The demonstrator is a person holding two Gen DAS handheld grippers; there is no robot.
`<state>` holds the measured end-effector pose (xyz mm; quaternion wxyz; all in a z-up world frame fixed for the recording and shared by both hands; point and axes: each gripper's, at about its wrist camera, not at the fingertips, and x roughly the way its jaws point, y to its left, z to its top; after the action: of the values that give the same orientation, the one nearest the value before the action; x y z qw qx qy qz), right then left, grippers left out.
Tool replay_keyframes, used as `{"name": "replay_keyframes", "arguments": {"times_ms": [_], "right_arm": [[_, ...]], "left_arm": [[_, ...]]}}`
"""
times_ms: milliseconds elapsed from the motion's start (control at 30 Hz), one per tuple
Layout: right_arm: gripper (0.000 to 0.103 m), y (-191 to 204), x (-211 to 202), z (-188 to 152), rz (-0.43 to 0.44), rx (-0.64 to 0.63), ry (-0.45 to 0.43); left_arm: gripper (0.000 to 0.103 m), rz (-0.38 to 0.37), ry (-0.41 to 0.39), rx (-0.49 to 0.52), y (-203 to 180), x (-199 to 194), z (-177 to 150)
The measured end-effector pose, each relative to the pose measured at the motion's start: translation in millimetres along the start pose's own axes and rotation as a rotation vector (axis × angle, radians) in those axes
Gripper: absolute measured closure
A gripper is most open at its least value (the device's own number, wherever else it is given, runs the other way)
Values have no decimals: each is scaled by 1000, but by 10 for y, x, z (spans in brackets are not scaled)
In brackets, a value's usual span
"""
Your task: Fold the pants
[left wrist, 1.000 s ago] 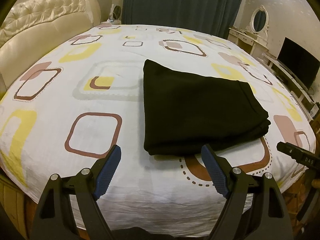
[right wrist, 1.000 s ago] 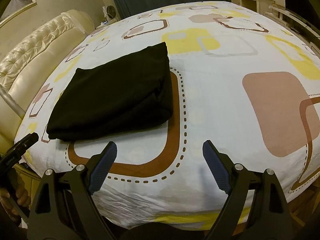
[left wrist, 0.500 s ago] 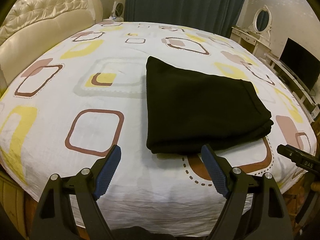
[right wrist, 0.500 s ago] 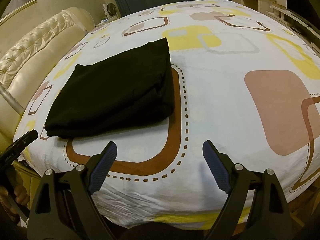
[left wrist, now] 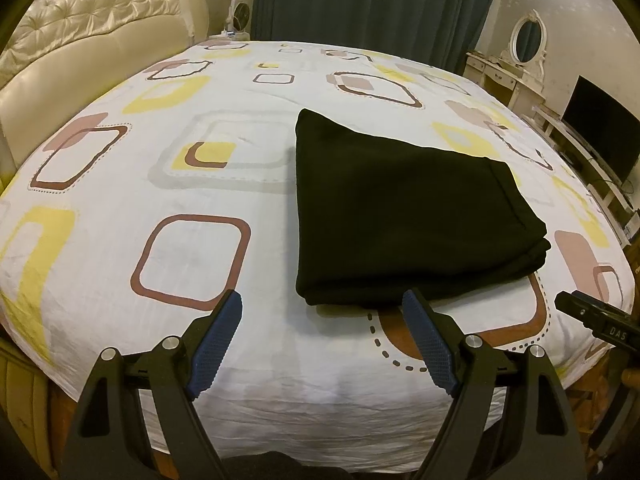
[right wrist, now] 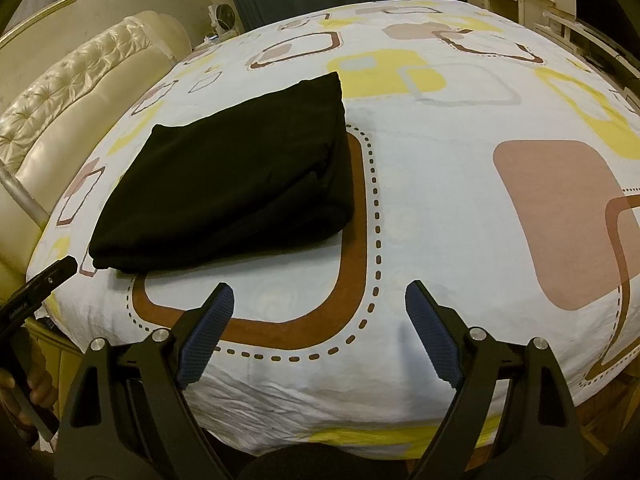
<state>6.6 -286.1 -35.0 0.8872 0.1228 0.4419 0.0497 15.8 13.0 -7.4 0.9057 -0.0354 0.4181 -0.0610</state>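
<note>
Nothing has really changed over the last second: your left gripper [left wrist: 322, 304] and right gripper [right wrist: 319, 296] hang where they were, jaws spread wide and empty, just short of the bed's [left wrist: 120, 200] near edge. The pants [left wrist: 400, 208] lie as before, a compact black rectangle near that edge, so the folding looks done. The cloth seems thick, matte and soft, its stacked layers showing at one rounded side; the sheet beneath is smooth, thin and lightly creased.
</note>
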Motion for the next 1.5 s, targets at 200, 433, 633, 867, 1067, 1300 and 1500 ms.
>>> {"name": "replay_keyframes", "arguments": {"times_ms": [200, 433, 633, 867, 1067, 1300, 1500], "right_arm": [[15, -1, 12, 4, 1, 2, 0], [15, -4, 18, 13, 1, -3, 3], [15, -4, 16, 10, 0, 3, 4], [15, -22, -1, 16, -2, 12, -4], [15, -4, -15, 27, -1, 9, -11], [15, 16, -27, 30, 0, 6, -22], [15, 14, -20, 24, 0, 5, -18]], "left_arm": [[21, -1, 3, 4, -23, 2, -5], [21, -10, 4, 0, -27, -2, -6], [21, -15, 2, -13, -14, -25, 3], [21, -5, 6, -10, -21, -8, -4], [21, 0, 5, -8, -27, -4, -9], [21, -2, 6, -5, -33, -11, 4], [21, -2, 4, -5, -28, -22, 11]]}}
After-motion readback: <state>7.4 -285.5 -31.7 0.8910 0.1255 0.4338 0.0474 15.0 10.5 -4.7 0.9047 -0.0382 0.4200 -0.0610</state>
